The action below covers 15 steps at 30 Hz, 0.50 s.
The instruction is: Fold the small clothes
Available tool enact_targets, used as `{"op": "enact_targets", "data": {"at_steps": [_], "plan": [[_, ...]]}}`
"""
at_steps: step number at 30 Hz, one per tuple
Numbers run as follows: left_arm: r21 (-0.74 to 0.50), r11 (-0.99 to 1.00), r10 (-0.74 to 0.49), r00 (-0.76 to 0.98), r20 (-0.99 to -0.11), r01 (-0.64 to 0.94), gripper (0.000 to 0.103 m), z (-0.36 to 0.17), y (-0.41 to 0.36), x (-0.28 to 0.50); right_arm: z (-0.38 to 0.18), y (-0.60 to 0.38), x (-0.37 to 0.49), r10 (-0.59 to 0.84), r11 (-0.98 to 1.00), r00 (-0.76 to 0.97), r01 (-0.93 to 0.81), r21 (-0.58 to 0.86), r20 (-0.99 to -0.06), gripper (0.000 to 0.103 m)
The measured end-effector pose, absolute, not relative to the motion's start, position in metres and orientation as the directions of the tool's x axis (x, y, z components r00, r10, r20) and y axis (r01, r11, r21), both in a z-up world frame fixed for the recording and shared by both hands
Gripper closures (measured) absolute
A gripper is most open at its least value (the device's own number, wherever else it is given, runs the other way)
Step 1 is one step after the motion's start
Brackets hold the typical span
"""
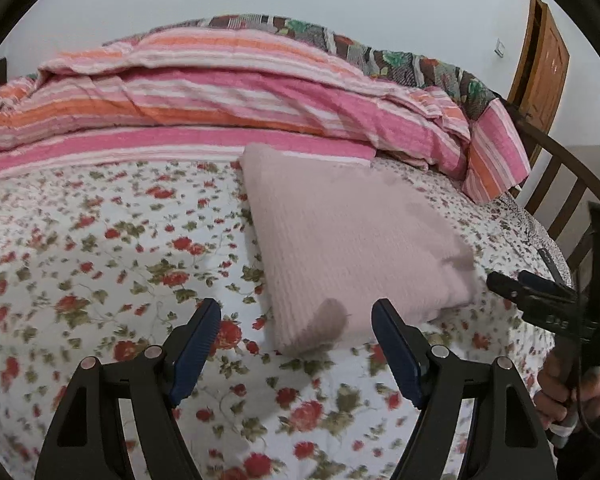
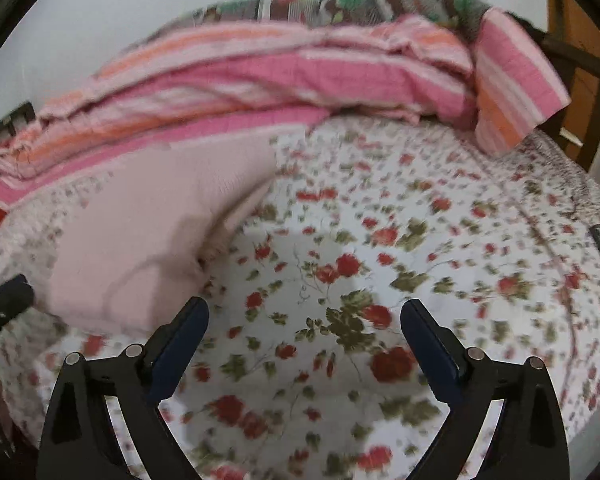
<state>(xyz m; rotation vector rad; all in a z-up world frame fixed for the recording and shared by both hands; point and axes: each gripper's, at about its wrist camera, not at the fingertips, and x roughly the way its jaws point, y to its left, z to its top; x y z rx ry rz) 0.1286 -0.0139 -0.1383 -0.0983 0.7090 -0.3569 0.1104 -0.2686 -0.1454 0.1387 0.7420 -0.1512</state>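
A pale pink knit garment [image 1: 352, 240] lies folded into a neat rectangle on the floral bedspread [image 1: 100, 248]. My left gripper [image 1: 296, 312] is open and empty, hovering just in front of the garment's near edge. In the right wrist view the same garment [image 2: 148, 236] lies to the left. My right gripper [image 2: 304, 312] is open and empty over bare bedspread [image 2: 340, 272], to the right of the garment. The right gripper also shows at the right edge of the left wrist view [image 1: 540, 296].
A pink and orange striped quilt [image 1: 220, 96] is heaped along the far side of the bed, with a patterned blanket behind it. A dark wooden bed rail [image 1: 560, 184] and a wooden door [image 1: 540, 56] stand at the right. A white wall is behind.
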Motion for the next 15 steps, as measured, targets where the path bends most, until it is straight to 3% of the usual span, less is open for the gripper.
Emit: {"op": "enact_targets", "data": {"at_steps": [6, 15], "plan": [[-0.115, 0.958, -0.281, 0.774, -0.567, 0.264, 0.010, -0.094, -0.024, 0.085, -0.103, -0.265, 0.072, -0.037, 0.969, 0.766, 0.186, 0.165, -0.642, 0.007], [-0.063, 0.978, -0.201, 0.819, -0.537, 0.198, 0.001, -0.054, -0.023, 0.026, -0.066, -0.239, 0.010, -0.106, 0.983, 0.795, 0.175, 0.059, -0.597, 0.004]]}}
